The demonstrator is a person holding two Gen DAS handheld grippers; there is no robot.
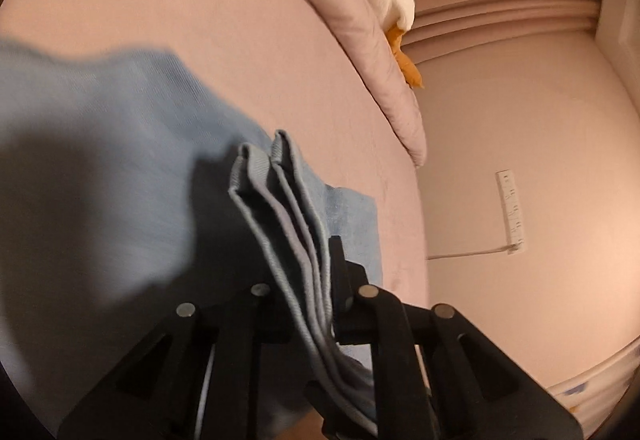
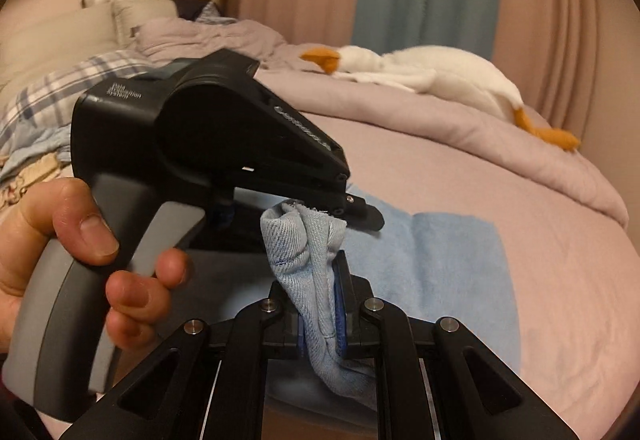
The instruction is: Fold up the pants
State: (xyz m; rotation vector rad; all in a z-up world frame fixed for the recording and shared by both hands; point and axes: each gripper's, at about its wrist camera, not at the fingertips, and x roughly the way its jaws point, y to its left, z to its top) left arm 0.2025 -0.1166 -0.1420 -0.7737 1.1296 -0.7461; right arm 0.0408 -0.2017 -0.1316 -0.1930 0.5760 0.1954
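Both grippers clench the pants point(image 2: 316, 264) over the bed point(image 2: 540, 280). The left gripper point(image 1: 316, 280) pinches layered hems; the right gripper point(image 2: 320, 304) grasps bunched denim.

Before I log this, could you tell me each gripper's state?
Left gripper: closed on the pants.
Right gripper: closed on the pants.

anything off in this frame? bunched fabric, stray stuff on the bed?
Mostly fine. The pants are bunched into a thick wad inside the right gripper, with the left gripper clamped on the same wad, so the hem isn't flat.
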